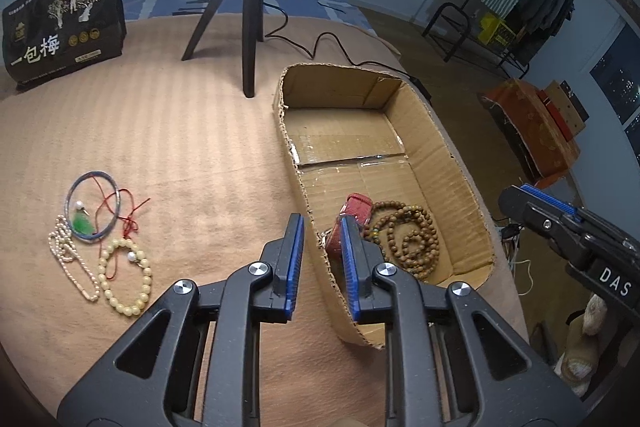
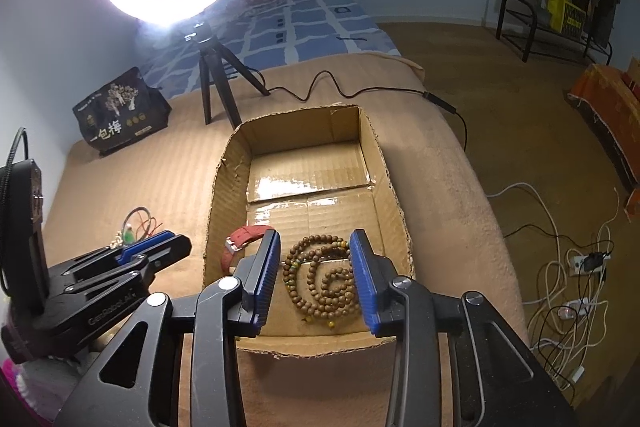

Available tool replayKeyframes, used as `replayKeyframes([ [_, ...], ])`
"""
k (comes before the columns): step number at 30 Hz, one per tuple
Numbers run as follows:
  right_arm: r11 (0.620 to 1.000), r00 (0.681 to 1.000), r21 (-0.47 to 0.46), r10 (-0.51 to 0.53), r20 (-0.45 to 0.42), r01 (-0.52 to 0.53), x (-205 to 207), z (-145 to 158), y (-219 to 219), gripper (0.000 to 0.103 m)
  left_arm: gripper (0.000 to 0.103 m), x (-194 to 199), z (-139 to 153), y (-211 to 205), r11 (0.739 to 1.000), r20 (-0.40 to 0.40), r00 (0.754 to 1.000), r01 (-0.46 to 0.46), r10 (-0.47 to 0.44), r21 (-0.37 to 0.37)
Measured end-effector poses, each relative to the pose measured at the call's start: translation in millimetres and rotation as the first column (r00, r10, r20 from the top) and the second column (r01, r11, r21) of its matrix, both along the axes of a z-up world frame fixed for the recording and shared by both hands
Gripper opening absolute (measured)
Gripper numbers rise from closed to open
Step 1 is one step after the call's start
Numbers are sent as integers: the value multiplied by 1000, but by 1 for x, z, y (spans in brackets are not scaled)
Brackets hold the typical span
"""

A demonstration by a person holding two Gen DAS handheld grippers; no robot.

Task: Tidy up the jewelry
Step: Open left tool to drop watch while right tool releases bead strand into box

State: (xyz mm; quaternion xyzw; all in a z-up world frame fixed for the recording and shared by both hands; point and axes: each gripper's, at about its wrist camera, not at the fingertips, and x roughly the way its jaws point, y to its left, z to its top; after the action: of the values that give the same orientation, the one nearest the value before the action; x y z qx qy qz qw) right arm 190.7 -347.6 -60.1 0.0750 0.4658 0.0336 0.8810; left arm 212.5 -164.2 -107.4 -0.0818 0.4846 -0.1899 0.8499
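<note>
Bedroom setup: tan ribbed blanket on the bed (image 1: 168, 131), ring light on a black tripod (image 1: 248, 7). Brown cardboard box (image 1: 448, 147) already has a brown wooden bead strand (image 2: 320, 275) and red leather strap (image 2: 244, 241). Remaining 4 or so pieces, like the pale yellow bead bracelet (image 1: 126, 277) and blue bangle (image 1: 94, 207), lie left of the box, so the left tool (image 1: 320, 239) is nearer. Both it and the right tool (image 2: 316, 263) are open, empty. Black bag (image 1: 60, 27) reads "一包梅"; tools say "DAS", "GenRobot.AI".
</note>
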Motion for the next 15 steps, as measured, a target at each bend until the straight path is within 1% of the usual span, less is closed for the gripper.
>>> replayKeyframes([
  [2, 1000, 1000, -6, 5, 2, -5, 0, 0, 2, 36, 18, -2, 1, 2, 1000, 8, 1000, 0, 0, 9],
  [4, 1000, 1000, -7, 12, 14, -12, 0, 0, 4, 43, 18, -4, 3, 5, 1000, 16, 1000, 1, -2, 18],
  [8, 1000, 999, -7, 23, 42, -23, -1, 4, 13, 44, 18, -7, 5, 13, 999, 34, 999, -11, 10, 42],
  [11, 1000, 998, 1, 20, 64, -21, -2, 6, 19, 45, 18, -7, 7, 25, 999, 45, 999, -26, 24, 44],
  [12, 1000, 997, 7, 21, 72, -22, -2, 6, 21, 48, 18, -7, 7, 30, 998, 52, 998, -32, 30, 46],
  [13, 1000, 996, 12, 24, 86, -25, -3, 7, 25, 57, 18, -7, 8, 36, 998, 58, 998, -41, 38, 53],
  [15, 999, 992, 4, 31, 119, -32, -4, 9, 31, 68, 18, -7, 9, 47, 997, 61, 997, -54, 50, 62],
])
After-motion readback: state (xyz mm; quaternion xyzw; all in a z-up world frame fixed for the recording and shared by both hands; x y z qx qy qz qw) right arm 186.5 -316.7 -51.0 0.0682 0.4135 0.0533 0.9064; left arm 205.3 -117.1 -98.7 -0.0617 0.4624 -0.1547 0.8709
